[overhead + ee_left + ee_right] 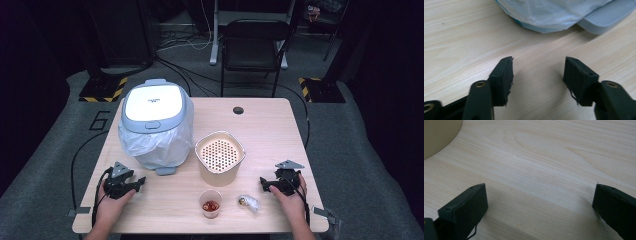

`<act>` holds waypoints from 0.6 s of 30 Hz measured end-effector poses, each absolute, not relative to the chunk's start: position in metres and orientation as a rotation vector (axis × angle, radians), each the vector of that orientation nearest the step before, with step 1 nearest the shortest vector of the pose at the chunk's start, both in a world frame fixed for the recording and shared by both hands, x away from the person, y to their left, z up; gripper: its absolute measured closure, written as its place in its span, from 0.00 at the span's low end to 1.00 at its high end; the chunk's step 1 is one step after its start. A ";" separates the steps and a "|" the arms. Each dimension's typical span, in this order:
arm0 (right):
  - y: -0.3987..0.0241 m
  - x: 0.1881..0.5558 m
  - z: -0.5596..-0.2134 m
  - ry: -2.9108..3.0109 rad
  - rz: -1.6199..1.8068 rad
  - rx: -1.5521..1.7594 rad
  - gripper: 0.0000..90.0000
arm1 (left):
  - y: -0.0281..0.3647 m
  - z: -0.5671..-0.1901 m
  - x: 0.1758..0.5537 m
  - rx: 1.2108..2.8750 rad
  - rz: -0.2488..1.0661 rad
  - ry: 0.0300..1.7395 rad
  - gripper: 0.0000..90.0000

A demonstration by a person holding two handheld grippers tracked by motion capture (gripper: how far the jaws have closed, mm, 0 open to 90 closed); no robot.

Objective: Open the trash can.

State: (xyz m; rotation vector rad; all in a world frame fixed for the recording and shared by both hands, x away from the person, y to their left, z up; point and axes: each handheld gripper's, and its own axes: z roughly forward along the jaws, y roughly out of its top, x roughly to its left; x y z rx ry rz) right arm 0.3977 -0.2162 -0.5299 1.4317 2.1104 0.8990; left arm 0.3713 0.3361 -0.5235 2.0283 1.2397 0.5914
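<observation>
Two grippers rest on the tabletop (280,125), jaws apart and empty: left gripper (141,181), right gripper (262,183). Nearest the right gripper lies a crinkled wrapper (249,202), seemingly light, soft and slippery; pinching its bunched middle looks best.

I'm looking into a recording studio or lab space, not a home.

I'm seeing a lone wooden table (270,125) standing on grey carpet (350,150), dark curtained surroundings closing in, cables (175,70) trailing across the floor, yellow-black hazard-striped bases (105,90) sitting beyond the table's far corners, and a black folding chair (252,47) waiting past its far edge.
</observation>
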 end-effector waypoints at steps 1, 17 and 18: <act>-0.216 0.398 -0.530 2.110 0.899 1.431 0.00 | 0.336 -0.522 0.371 2.031 0.604 1.222 0.49; -0.217 0.398 -0.530 2.122 0.897 1.418 0.00 | 0.333 -0.495 0.357 1.974 0.494 1.142 0.98; -0.217 0.398 -0.530 2.119 0.897 1.427 0.00 | 0.332 -0.493 0.357 1.972 0.490 1.141 1.00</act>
